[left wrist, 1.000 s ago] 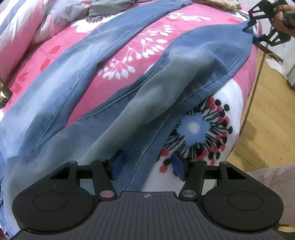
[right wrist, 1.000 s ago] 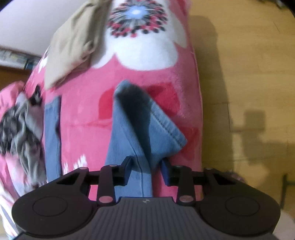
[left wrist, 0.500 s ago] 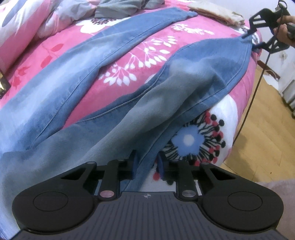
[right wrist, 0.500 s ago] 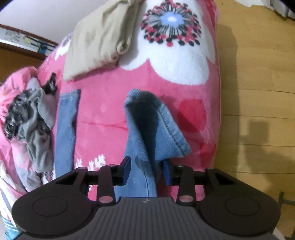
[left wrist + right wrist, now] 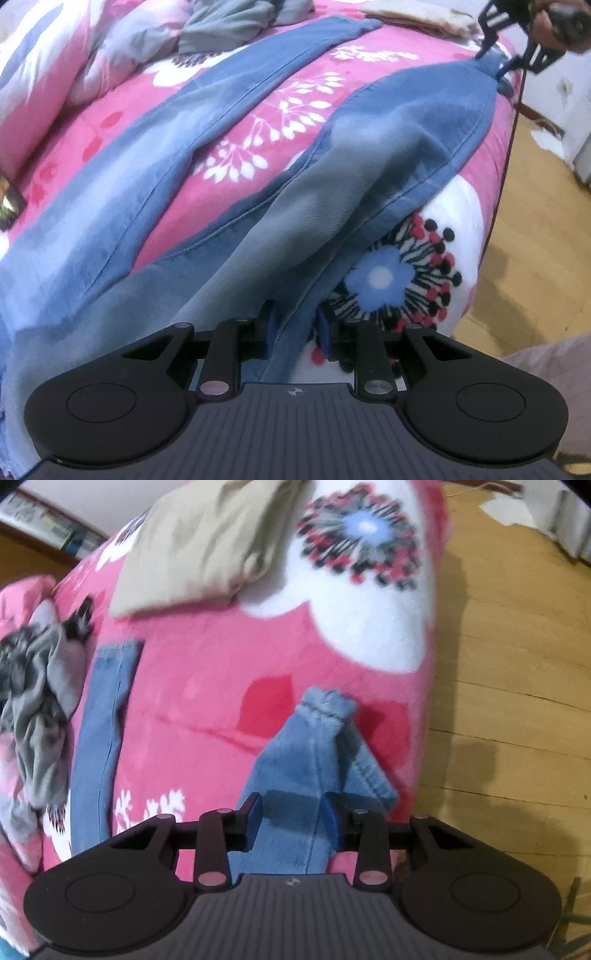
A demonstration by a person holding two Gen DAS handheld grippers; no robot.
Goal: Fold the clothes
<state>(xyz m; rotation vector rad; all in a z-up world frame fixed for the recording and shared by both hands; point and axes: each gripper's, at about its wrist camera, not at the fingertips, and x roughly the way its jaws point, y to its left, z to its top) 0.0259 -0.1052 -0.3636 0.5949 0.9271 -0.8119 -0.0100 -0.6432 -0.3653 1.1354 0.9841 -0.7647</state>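
Holding 1 leg of the faded blue denim jeans (image 5: 369,173) taut, both grippers' fingers (image 5: 266,325) (image 5: 253,812) clamped it; lifting evenly would likely keep the fold straight.

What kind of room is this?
Most likely a bedroom: a bed under a pink floral blanket, jeans spread on it beside a striped quilt, and a wooden floor alongside.
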